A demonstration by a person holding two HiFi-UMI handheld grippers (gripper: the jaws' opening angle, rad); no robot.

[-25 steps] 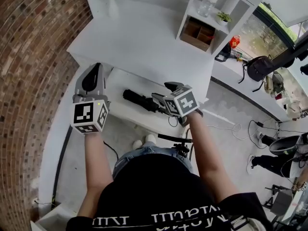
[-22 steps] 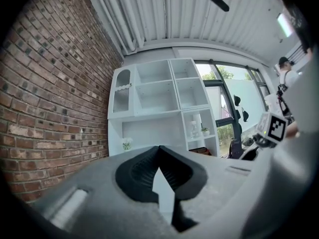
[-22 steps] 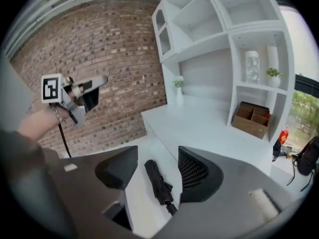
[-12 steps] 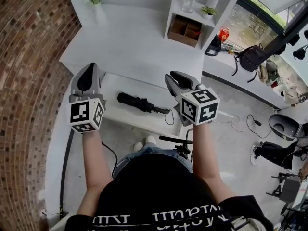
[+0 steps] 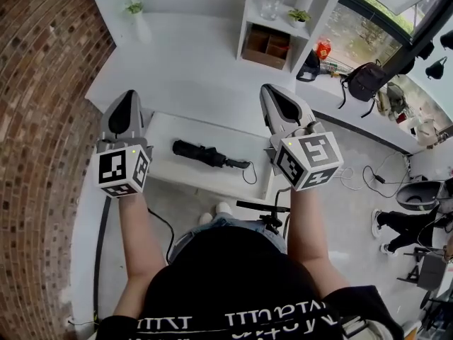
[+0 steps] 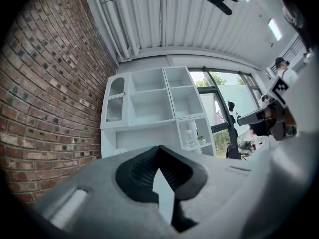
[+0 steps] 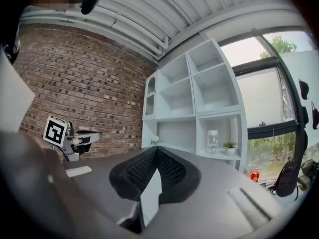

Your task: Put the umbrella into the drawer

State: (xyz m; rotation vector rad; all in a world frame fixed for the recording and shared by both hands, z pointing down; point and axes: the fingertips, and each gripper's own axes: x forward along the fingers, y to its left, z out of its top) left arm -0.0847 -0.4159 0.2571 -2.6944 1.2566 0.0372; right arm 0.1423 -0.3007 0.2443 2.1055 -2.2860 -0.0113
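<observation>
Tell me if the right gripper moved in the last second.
Yes. The right gripper rose from the umbrella to the right of the drawer; jaws just closed, empty.

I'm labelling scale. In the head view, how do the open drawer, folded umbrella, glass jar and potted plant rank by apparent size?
Largest to smallest:
open drawer
folded umbrella
glass jar
potted plant
Jar and plant sit farther away, so their real size is unsure.
</observation>
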